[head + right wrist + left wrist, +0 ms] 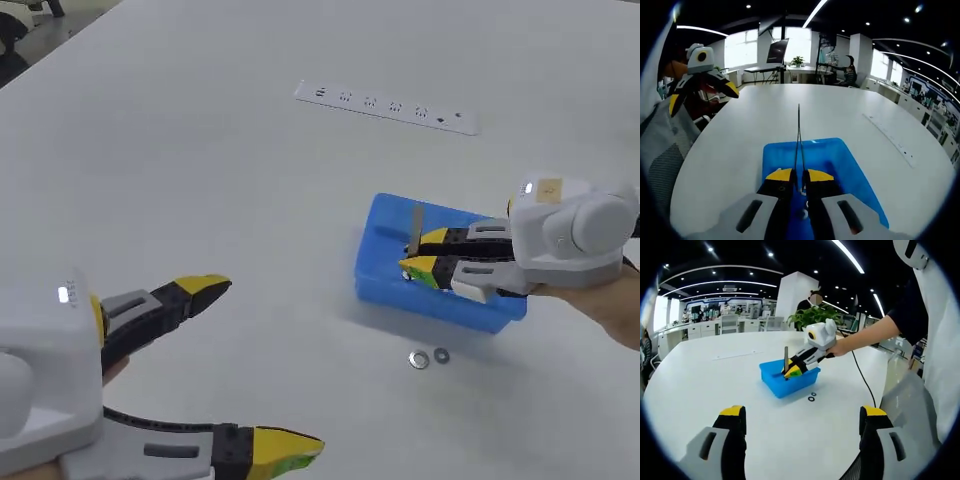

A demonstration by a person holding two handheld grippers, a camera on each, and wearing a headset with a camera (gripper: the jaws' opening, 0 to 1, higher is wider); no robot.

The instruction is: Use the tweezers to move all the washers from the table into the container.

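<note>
The left claw [255,365] hangs nearest, spread wide and holding nothing. Ahead of it and to its right, well apart, two washers [419,359] lie on the white worktop [200,170]. I judge them light, stiff and slippery. They lie flush on the smooth top, so the best hold is probably across the rim, with one tweezer point through the hole and the other outside, not a pinch on the flat faces. They are small, flat, shiny metal rings, side by side and almost touching. Just past them sits the blue container [385,265]. The right claw [418,255] hovers over it, clamped on the tweezers [416,225], whose thin steel arms reach out beyond its tips. I cannot tell whether their points carry a washer. Farther on lies a white power strip [385,105].
</note>
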